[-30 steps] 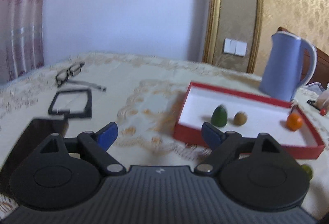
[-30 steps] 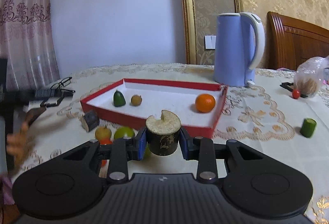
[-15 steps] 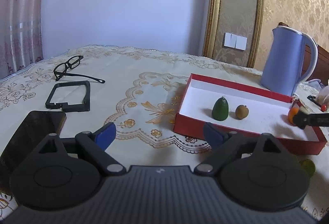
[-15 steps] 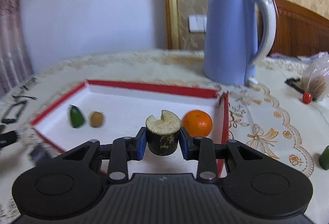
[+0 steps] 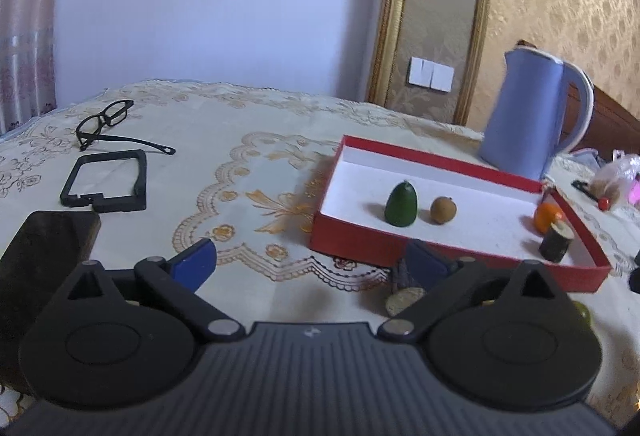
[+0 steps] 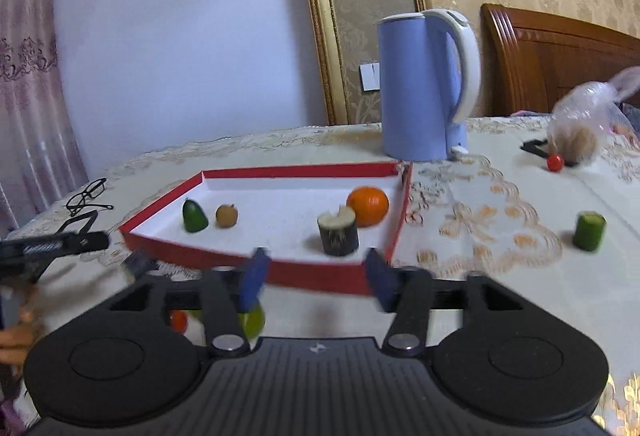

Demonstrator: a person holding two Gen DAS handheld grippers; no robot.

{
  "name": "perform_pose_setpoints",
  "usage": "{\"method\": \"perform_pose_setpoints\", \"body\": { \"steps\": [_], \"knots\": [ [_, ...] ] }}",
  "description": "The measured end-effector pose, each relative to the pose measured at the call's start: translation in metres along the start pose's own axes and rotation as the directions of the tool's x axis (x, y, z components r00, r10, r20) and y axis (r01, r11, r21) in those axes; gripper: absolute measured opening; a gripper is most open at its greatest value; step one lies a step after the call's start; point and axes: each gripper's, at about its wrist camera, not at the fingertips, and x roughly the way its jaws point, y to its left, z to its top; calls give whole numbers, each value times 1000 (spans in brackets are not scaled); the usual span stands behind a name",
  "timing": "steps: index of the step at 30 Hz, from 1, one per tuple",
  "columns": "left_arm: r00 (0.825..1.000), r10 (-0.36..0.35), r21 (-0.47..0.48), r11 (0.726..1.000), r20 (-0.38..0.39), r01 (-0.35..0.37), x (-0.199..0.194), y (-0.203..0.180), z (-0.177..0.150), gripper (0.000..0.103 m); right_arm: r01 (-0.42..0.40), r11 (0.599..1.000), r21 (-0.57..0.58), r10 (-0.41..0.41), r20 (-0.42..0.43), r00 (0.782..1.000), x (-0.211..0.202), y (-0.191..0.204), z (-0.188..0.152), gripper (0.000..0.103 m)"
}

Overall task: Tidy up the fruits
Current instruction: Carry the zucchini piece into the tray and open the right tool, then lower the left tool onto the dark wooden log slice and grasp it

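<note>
Your right claw [image 6: 316, 278] is opening, with nothing between its blue pads: the dark sugarcane stub [image 6: 338, 232] stands upright on the white floor of the red tray [image 6: 256, 170], just beside the orange [image 6: 368, 206] and clear of both pads. To finish this release well, let the jaws finish spreading, then draw the claw straight back over the near wall rather than sideways, so that a pad does not clip the stub and tip it against the orange. I judge the stub to be top-heavy enough to roll if nudged. The green avocado-shaped fruit [image 6: 195, 216] and the small brown fruit [image 6: 227, 215] sit side by side toward the tray's left end, so the middle is free for the next piece. More fruit waits outside: a green cylinder [image 6: 589, 231] on the worktop [image 6: 500, 276] well to the right, a small red one [image 6: 555, 161] by the plastic bag [image 6: 584, 124], and a lime-green one [image 6: 252, 318] and a red one [image 6: 179, 320] close under the right claw. The right claw points slightly downward at the tray's near wall. Your left claw [image 5: 308, 262] is spread wide, empty and still opening, hovering over the cloth left of the tray and tilted a little down; a yellowish fruit [image 5: 404, 300] lies just under its right pad, a fair next pick.
</note>
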Motion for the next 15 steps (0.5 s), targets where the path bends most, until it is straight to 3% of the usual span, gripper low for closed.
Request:
{"method": "perform_pose_setpoints", "body": {
  "steps": [15],
  "knots": [
    [995,-50,188,980,-81,64,13,-44,-5,99,-20,1000,-24,21,5,1000,-10,6,-10,66]
  ]
}}
